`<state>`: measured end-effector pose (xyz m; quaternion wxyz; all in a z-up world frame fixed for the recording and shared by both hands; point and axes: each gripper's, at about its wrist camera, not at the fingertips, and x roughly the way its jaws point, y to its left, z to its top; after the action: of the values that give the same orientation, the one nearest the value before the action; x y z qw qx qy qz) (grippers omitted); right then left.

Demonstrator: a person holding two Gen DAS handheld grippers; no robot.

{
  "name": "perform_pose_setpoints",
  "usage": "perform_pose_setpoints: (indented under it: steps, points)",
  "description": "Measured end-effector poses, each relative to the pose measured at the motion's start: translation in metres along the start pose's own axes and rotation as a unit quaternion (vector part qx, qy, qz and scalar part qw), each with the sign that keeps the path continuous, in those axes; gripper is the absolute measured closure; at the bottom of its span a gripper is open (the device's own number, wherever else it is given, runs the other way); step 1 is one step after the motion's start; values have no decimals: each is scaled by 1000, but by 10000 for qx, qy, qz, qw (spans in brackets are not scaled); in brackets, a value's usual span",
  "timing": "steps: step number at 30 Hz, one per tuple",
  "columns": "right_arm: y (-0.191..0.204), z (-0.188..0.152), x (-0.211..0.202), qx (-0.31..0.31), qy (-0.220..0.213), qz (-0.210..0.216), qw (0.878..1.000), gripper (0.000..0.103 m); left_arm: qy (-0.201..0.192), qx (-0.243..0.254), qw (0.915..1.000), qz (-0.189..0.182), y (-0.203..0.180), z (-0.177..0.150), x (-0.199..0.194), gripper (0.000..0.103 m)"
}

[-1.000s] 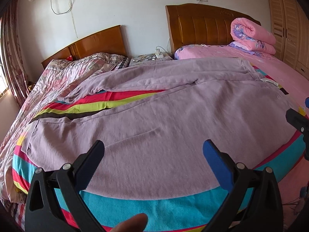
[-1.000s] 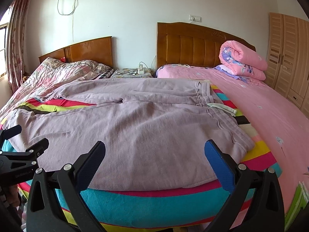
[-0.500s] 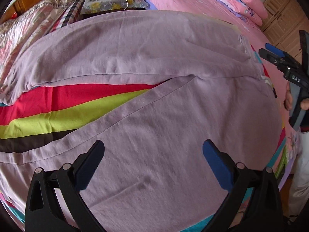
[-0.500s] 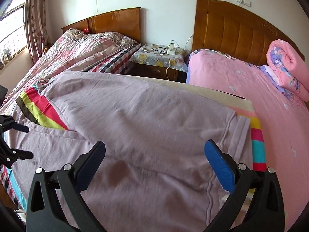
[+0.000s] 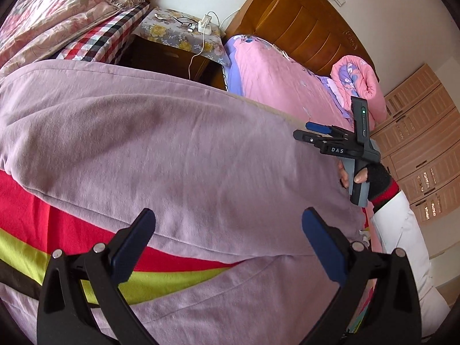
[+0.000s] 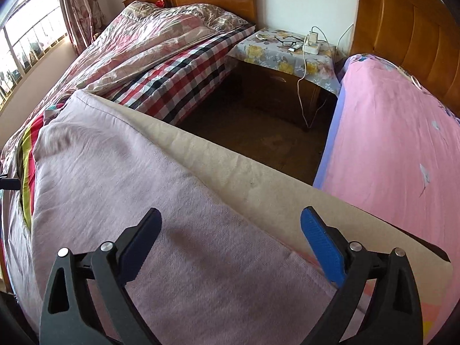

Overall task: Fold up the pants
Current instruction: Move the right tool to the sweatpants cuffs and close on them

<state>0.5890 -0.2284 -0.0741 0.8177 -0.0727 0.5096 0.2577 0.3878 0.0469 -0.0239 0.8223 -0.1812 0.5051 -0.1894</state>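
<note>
A beige board bridges the two beds. A striped blanket covers it, and the lilac pants lie spread flat on the blanket, legs apart.

1. The pants lie spread on the striped blanket in the near foreground.
2. The nightstand stands far, between the two beds.
3. The rolled quilt lies on the right bed.

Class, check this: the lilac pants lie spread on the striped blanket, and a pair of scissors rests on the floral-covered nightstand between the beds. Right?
Not quite. The right wrist view shows a pair of glasses, not scissors, on the nightstand. The pants do lie spread on the striped blanket.
</note>
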Motion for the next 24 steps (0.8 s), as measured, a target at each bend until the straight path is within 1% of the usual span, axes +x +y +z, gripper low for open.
perform_pose_setpoints:
  steps: [1,3,4,5,6,7,8,11,14,16,18,21,23,24]
  points:
    - [3,1,3,-37,49,96,9999,33,17,-4,10000,15,3,0,5,1]
    - [7,-1,2,-127,11,194,9997,39,65,-44,10000,26,6,2,12,1]
    - [12,-2,1,-181,-8,263,9995,51,69,-69,9999,23,6,4,14,1]
    - [17,-3,-1,-258,-12,241,9994,61,57,-96,9999,10,6,6,16,1]
    - [23,-4,-3,-370,-26,138,9992,66,39,-122,9999,-2,7,9,18,1]
    - [30,-7,-7,-485,-39,8,9988,76,22,-154,9999,-10,7,10,20,1]
    - [37,-10,-12,-589,-76,-151,9981,82,5,-200,9998,-7,9,14,22,1]
    - [67,-22,-37,-904,-375,-655,9930,86,-88,-425,9990,104,16,27,26,1]
    - [104,-45,-82,-976,-905,-1018,9859,87,-167,-654,9976,162,26,36,21,2]
    - [140,-73,-118,-1070,-1337,-1275,9769,87,-287,-781,9964,153,32,35,9,2]
    - [184,-110,-146,-1106,-1622,-1410,9703,87,-414,-836,9956,8,32,28,-9,2]
    - [246,-171,-165,-1001,-1785,-1514,9671,88,-646,-663,9957,-105,28,7,-41,1]
    - [267,-201,-162,-615,-1687,-1490,9724,87,-723,-477,9962,-106,25,-16,-56,1]
    - [270,-212,-155,-394,-1552,-1455,9763,87,-689,-406,9968,-27,25,-26,-58,1]
